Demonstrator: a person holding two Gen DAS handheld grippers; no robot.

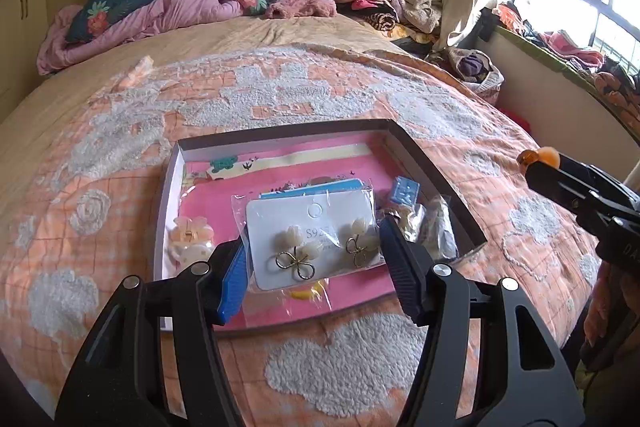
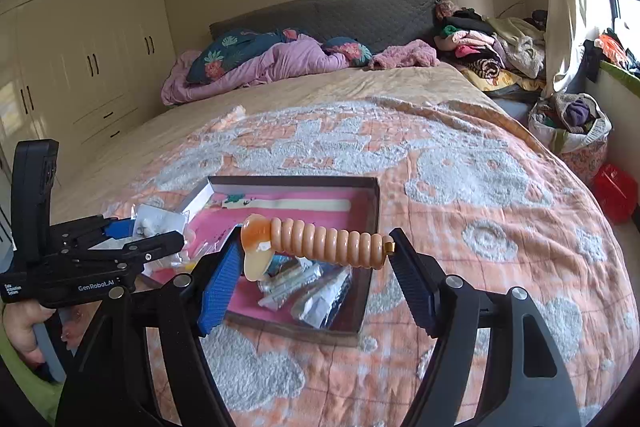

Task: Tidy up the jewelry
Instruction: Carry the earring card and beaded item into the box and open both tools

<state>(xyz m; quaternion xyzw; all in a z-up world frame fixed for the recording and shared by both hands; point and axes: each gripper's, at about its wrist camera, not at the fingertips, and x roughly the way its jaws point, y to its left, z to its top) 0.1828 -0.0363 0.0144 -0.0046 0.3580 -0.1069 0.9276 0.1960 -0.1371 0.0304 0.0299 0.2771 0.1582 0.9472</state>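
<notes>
Left gripper (image 1: 312, 259) clamped on bagged earring card (image 1: 308, 239); right gripper (image 2: 316, 267) clamped on peach coil bracelet (image 2: 320, 243), above box (image 2: 372, 227).

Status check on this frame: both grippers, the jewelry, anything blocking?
Left gripper shut on earring card. Right gripper shut on bead bracelet. Both held above the box on the bed. Nothing in the way.
</notes>
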